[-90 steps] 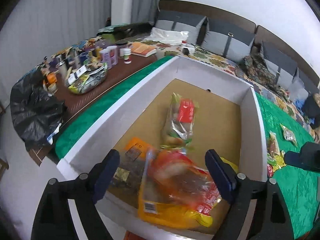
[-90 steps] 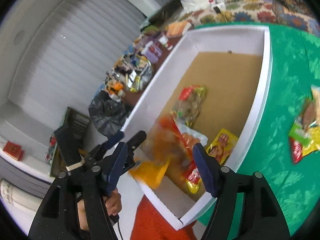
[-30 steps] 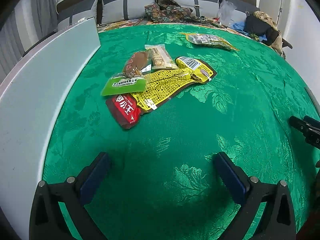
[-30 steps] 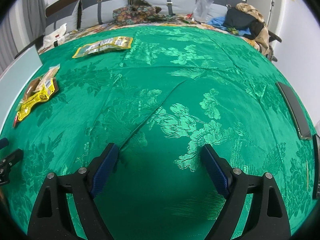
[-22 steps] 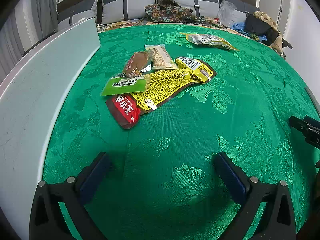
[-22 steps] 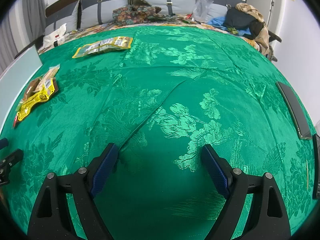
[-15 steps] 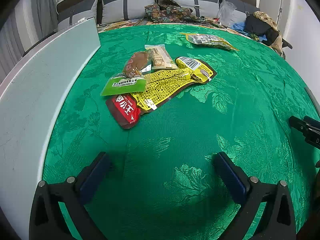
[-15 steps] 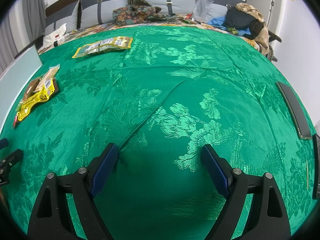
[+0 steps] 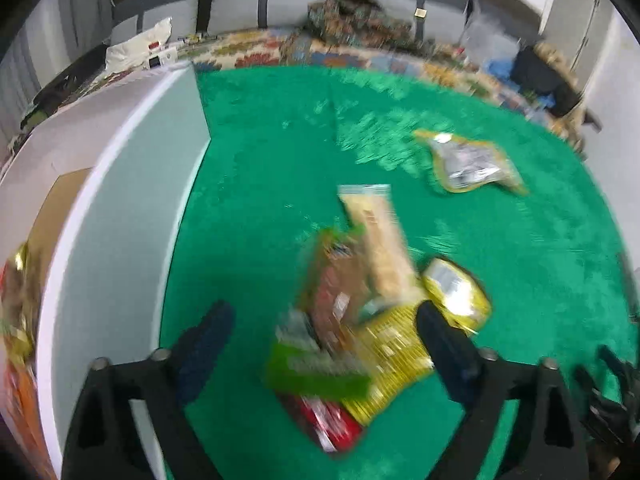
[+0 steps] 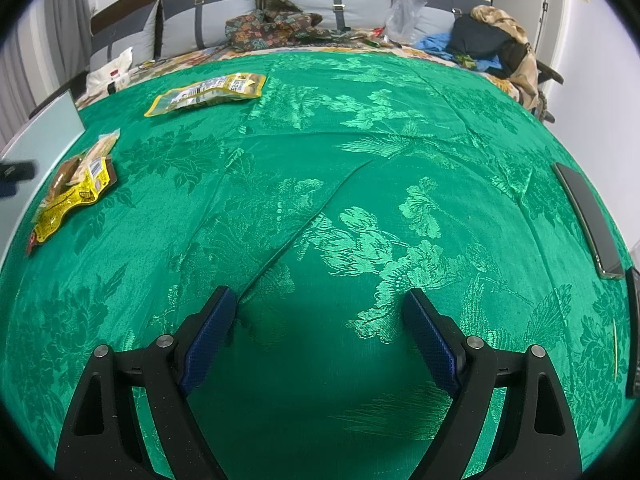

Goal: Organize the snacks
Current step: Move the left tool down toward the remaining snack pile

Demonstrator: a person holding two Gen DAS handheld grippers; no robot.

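Snack packets are lying in an overlapping pile (image 9: 360,320) on the green cloth (image 9: 280,160), and that pile is sitting right between the fingers of the left gripper (image 9: 320,332), a little toward its right finger. The jaws are closing from a wide spread; the packets are between them, but the pads are not pressing on anything yet, so nothing is being held. The view is blurring, so finer detail of the wrappers is hard to read.

The pile's long axis is running near-to-far, roughly along the line the gripper is pointing, with a red packet (image 9: 332,424) nearest, a green one (image 9: 316,372) and a yellow one (image 9: 384,364) over it, and a pale bar (image 9: 380,248) reaching farthest. By my reading the left gripper is much the nearer tool, and the jaws are crossing the pile's short width, which suits a pinch.

The white box (image 9: 120,208) with snacks already inside is standing just to the left of the pile. One more yellow-edged pouch (image 9: 468,164) is lying apart, farther and to the right.

The right gripper (image 10: 320,328) is hovering over bare cloth with its jaws wide and empty, well away from the pile, which is showing at the far left edge of its view (image 10: 72,192).
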